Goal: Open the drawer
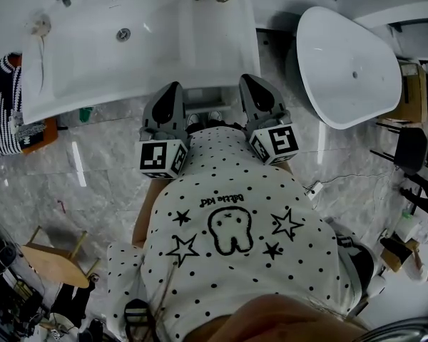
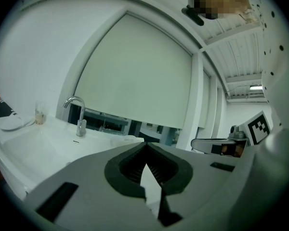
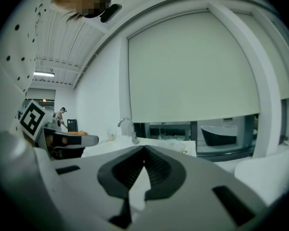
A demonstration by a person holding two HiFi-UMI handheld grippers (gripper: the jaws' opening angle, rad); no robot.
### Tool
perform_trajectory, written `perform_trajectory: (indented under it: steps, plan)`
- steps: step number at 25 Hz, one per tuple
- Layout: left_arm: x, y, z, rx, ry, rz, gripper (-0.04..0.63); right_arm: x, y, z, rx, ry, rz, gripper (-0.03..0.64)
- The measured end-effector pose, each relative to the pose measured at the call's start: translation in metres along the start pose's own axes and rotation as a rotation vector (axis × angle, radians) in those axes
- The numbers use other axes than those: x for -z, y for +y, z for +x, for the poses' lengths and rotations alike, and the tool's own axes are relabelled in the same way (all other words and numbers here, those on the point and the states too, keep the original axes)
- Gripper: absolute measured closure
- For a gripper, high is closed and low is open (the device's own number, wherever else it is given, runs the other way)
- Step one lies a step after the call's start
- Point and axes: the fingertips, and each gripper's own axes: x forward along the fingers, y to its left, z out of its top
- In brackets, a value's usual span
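Below the counter's (image 1: 150, 63) near edge, between the two grippers, a narrow grey-white strip (image 1: 200, 100) shows. I take it for the top of the drawer front, but the head view looks almost straight down and hides the face, so I cannot tell whether it has a handle.

The left gripper (image 1: 172, 90) and right gripper (image 1: 251, 83) are held close to the person's chest, side by side, pointing at the counter and apart from it. In the left gripper view the jaws (image 2: 146, 146) meet at their tips with nothing between them. The right gripper view shows the same: tips (image 3: 144, 148) together, nothing held. Both views look over the counter top toward the tap (image 2: 77, 110) and window, not at the drawer.

The drawer probably runs on slides. It should be rigid, not fragile, and fairly light unless it is loaded, with some resistance at first. Its front looks glossy, so pads pressed flat against it would likely slip. The best hold is probably the top lip or a recess under the counter: part the jaws, pinch or hook that edge near its middle, and pull level toward the body so the drawer does not rack.
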Motion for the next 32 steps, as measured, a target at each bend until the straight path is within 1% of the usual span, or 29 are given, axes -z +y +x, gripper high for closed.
perform_trajectory:
  steps: [5, 8, 12, 15, 18, 32]
  plan:
    - [-0.004, -0.003, -0.005, 0.004, -0.007, 0.015, 0.591, -0.004, 0.003, -0.002, -0.002, -0.013, 0.005, 0.603]
    - [-0.005, -0.002, -0.005, 0.001, -0.006, 0.017, 0.591, -0.001, 0.005, 0.0, -0.011, -0.001, 0.0, 0.601]
    - [-0.006, 0.0, -0.002, -0.005, -0.008, 0.017, 0.591, 0.0, 0.007, 0.006, -0.031, 0.009, -0.023, 0.601]
    - [-0.006, -0.001, -0.003, -0.003, -0.012, 0.031, 0.591, 0.001, 0.012, 0.007, -0.043, 0.014, -0.04, 0.603]
    - [-0.006, -0.003, -0.003, 0.0, -0.014, 0.044, 0.591, 0.003, 0.012, 0.009, -0.043, 0.022, -0.044, 0.602]
    - [-0.005, -0.004, -0.004, 0.003, -0.012, 0.05, 0.591, 0.005, 0.013, 0.009, -0.038, 0.028, -0.05, 0.603]
